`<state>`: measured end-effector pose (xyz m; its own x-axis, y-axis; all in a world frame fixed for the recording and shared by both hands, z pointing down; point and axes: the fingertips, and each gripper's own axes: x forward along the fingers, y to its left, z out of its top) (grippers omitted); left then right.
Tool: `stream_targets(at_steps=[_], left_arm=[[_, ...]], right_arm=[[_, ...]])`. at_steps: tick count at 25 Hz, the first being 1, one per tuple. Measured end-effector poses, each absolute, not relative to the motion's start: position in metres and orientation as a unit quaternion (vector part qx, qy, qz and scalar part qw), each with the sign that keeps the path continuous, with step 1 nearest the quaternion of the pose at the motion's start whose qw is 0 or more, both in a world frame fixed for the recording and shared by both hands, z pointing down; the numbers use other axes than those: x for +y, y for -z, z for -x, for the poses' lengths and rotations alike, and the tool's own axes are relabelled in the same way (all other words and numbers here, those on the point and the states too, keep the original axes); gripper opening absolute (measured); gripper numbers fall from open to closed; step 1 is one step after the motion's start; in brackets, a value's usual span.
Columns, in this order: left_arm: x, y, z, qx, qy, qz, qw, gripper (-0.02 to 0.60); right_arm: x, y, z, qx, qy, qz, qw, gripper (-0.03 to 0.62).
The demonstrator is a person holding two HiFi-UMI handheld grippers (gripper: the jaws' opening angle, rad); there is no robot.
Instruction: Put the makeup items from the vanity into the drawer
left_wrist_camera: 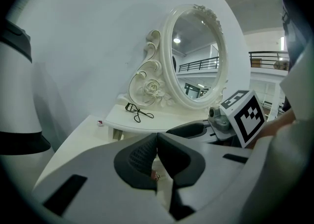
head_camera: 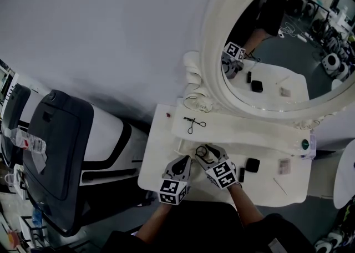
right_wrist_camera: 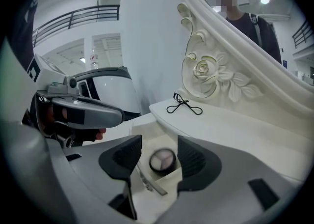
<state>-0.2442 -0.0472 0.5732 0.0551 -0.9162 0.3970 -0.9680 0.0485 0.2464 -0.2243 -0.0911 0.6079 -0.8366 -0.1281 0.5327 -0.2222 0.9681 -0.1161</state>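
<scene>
compact (right_wrist_camera: 162,160) lying in open drawer (right_wrist_camera: 151,136), next to thin strip (right_wrist_camera: 150,183). right gripper (right_wrist_camera: 160,152) over it, jaws apart, compact between them but not touched. left gripper (left_wrist_camera: 156,142) just beside, jaws closed, empty. curler (head_camera: 194,124) on shelf (head_camera: 238,131) under mirror (head_camera: 288,41). black case (head_camera: 252,165), palette (head_camera: 284,166), stick (head_camera: 280,186) on tabletop (head_camera: 158,163) right of grippers.

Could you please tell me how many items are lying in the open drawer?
2: a round compact, seen between the right gripper's open jaws, and a slim metal tool beside it. Its jaws may hide others.
</scene>
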Motion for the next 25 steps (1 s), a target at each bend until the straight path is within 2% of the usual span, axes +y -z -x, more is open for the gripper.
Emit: stream_targets(at_steps=[14,25], left_arm=[[-0.047,-0.569,0.231,-0.676,-0.057,-0.698,0.230,0.015],[-0.051,-0.567,0.184,-0.634,-0.065,-0.737,0.224,0.015]], right_arm=[[-0.092,-0.593,0.203,-0.960,-0.089,-0.112,0.242,0.229],[-0.094,-0.570,0.137,-0.956,-0.099,-0.202,0.188,0.064]])
